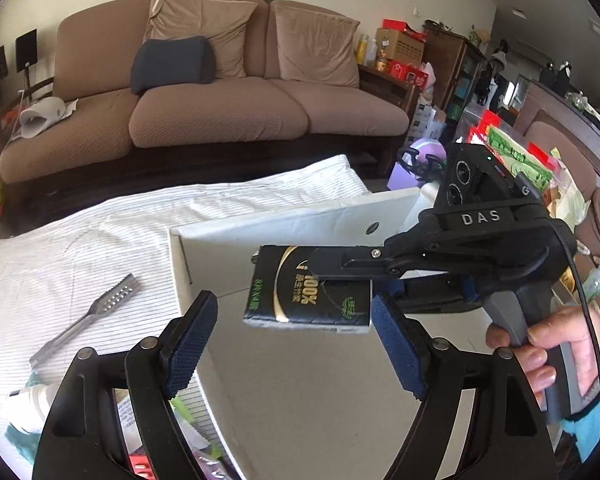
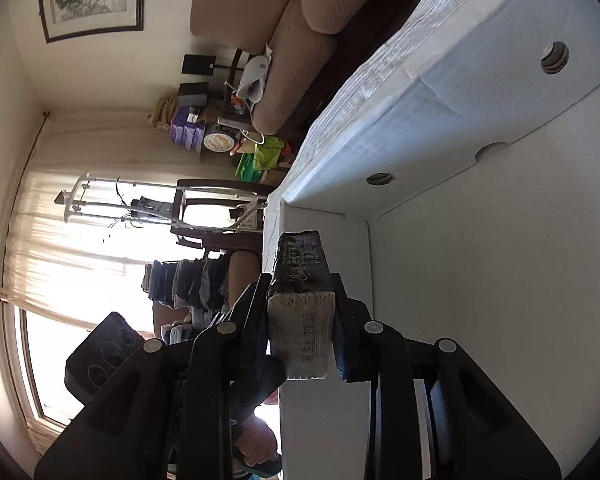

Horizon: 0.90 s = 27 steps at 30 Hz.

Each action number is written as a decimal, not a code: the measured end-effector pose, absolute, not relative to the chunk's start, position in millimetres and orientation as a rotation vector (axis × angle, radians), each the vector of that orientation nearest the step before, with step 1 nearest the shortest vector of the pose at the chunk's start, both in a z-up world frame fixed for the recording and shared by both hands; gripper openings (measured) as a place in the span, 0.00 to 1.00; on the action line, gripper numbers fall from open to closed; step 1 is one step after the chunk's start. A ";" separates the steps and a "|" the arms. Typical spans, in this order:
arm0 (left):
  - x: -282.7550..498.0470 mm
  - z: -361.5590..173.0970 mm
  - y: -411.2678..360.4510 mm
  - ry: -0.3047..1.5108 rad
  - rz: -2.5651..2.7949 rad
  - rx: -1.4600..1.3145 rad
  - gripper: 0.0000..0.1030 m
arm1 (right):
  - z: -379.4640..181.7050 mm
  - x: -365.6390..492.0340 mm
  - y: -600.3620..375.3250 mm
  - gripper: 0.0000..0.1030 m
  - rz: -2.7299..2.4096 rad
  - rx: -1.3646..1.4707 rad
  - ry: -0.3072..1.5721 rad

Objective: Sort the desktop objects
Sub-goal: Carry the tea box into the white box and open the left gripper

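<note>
Above the open white box, your right tool is clamped on the black tissue pack, holding it over the box's near left corner, clear of the pale floor, on which nothing can be seen. Your left tool hangs just this side of the pack with its blue-padded fingers spread apart, gripping nothing. Left of the box, on the striped cloth covering the surface, lie metal tongs, well apart from the pack.
</note>
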<state>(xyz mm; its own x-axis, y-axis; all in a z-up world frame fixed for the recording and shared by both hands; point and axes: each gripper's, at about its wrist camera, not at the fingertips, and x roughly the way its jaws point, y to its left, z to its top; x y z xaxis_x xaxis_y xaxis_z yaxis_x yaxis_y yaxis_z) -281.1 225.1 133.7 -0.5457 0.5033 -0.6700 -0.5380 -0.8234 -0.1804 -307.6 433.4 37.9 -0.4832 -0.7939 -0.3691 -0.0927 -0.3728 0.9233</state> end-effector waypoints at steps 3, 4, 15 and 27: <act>-274.2 146.5 202.6 0.051 2.350 -0.952 0.79 | 35.5 -316.0 437.8 0.24 -1.934 1.242 -1.330; -273.1 150.9 193.6 0.034 2.355 -0.945 0.79 | 35.4 -318.9 437.1 0.24 -1.947 1.269 -1.297; -280.3 161.5 160.5 -0.011 2.387 -0.928 0.79 | 14.8 -361.4 393.0 0.24 -2.005 1.504 -1.037; -272.3 131.9 179.5 0.028 2.297 -0.969 0.79 | 10.4 -376.7 388.9 0.42 -2.156 1.644 -0.868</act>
<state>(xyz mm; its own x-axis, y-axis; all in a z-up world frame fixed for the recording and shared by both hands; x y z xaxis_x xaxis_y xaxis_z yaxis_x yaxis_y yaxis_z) -272.3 179.5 131.9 -0.5257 0.5484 -0.6503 -0.5639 -0.7970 -0.2163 -376.7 388.9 10.4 -0.3046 -0.5646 -0.7671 -0.1247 -0.7748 0.6197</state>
